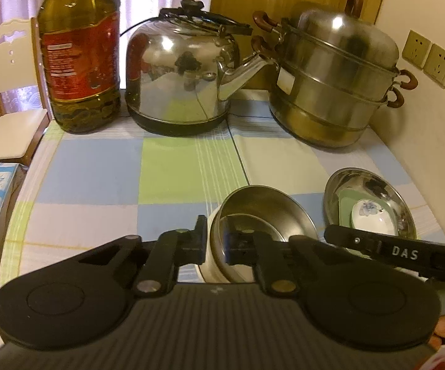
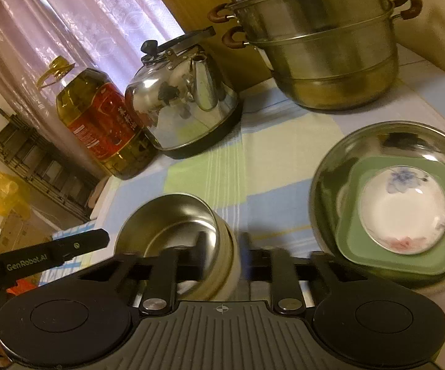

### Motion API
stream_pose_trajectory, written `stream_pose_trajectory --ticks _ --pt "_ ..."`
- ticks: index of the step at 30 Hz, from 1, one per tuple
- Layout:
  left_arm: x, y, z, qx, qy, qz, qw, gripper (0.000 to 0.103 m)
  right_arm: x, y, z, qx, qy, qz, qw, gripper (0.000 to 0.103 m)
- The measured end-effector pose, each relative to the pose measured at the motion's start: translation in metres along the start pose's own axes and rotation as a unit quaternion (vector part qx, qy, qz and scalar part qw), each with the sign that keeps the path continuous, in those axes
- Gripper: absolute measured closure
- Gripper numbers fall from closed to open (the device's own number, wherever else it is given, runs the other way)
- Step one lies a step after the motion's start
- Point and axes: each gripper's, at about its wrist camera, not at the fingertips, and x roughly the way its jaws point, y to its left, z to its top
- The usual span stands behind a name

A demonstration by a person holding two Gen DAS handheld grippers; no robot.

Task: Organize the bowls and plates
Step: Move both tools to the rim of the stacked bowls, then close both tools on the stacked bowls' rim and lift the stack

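A steel-lined bowl with a cream outer wall (image 1: 262,215) (image 2: 173,225) stands on the checked tablecloth. My left gripper (image 1: 219,246) straddles its left wall, one finger outside and one inside, and looks closed on it. My right gripper (image 2: 224,252) straddles the bowl's right wall in the same way. To the right a wide steel bowl (image 1: 401,197) (image 2: 361,141) holds a green square plate (image 1: 344,206) (image 2: 401,256) with a small white flowered dish (image 1: 373,215) (image 2: 404,209) on top.
At the back stand an oil bottle (image 1: 80,52) (image 2: 105,126), a steel kettle (image 1: 179,71) (image 2: 185,111) and a stacked steamer pot (image 1: 336,80) (image 2: 324,40). A wall with sockets (image 1: 429,58) is on the right. The table's edge runs along the left.
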Motion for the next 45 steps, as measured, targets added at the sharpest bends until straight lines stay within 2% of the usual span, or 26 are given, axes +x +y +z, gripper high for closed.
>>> stream_pose_trajectory --ticks 3,5,9,13,17,21,23,24,26,31,32,33,36,45 --pt "0.009 0.002 0.002 0.001 0.005 -0.003 1.0000 0.100 0.011 0.000 0.001 -0.002 0.003 0.002 1.000 0.100" --pt "0.012 0.003 0.002 0.001 0.005 -0.010 0.9999 0.102 0.013 0.001 0.001 -0.006 0.000 0.007 1.000 0.101" --pt "0.016 0.003 0.004 0.002 0.008 -0.012 0.9999 0.102 0.017 0.005 0.003 -0.022 0.004 0.002 1.000 0.101" --pt "0.028 0.008 -0.001 -0.010 0.034 -0.009 0.9993 0.102 0.022 0.004 0.003 -0.021 0.019 0.000 1.000 0.101" --pt "0.028 0.012 -0.002 -0.020 0.033 -0.014 0.9991 0.102 0.024 0.001 0.003 -0.011 0.024 0.004 1.000 0.101" --pt "0.030 0.013 -0.001 -0.026 0.038 -0.007 0.9989 0.095 0.023 -0.003 0.008 0.009 0.025 0.000 1.000 0.100" --pt "0.031 0.015 -0.001 -0.035 0.042 -0.009 0.9984 0.093 0.023 -0.004 0.008 0.014 0.026 0.001 1.000 0.095" --pt "0.032 0.016 -0.002 -0.039 0.046 -0.011 0.9981 0.092 0.024 -0.005 0.008 0.017 0.029 0.004 0.999 0.085" --pt "0.034 0.017 -0.004 -0.043 0.052 -0.014 0.9976 0.091 0.026 -0.007 0.005 0.025 0.033 0.004 0.999 0.076" --pt "0.041 0.017 -0.007 -0.048 0.065 -0.023 0.9965 0.092 0.036 -0.010 0.001 0.039 0.048 0.014 0.998 0.076" --pt "0.041 0.017 -0.007 -0.050 0.065 -0.023 0.9964 0.092 0.038 -0.010 0.001 0.042 0.050 0.016 0.998 0.078" --pt "0.041 0.017 -0.007 -0.050 0.065 -0.023 0.9963 0.092 0.039 -0.010 0.001 0.043 0.051 0.016 0.998 0.084" --pt "0.043 0.021 -0.005 -0.062 0.072 -0.029 0.9950 0.092 0.040 -0.007 0.004 0.038 0.058 0.004 0.998 0.087" --pt "0.048 0.029 -0.003 -0.089 0.089 -0.033 0.9915 0.093 0.038 0.004 0.013 0.036 0.084 -0.022 0.996 0.088"
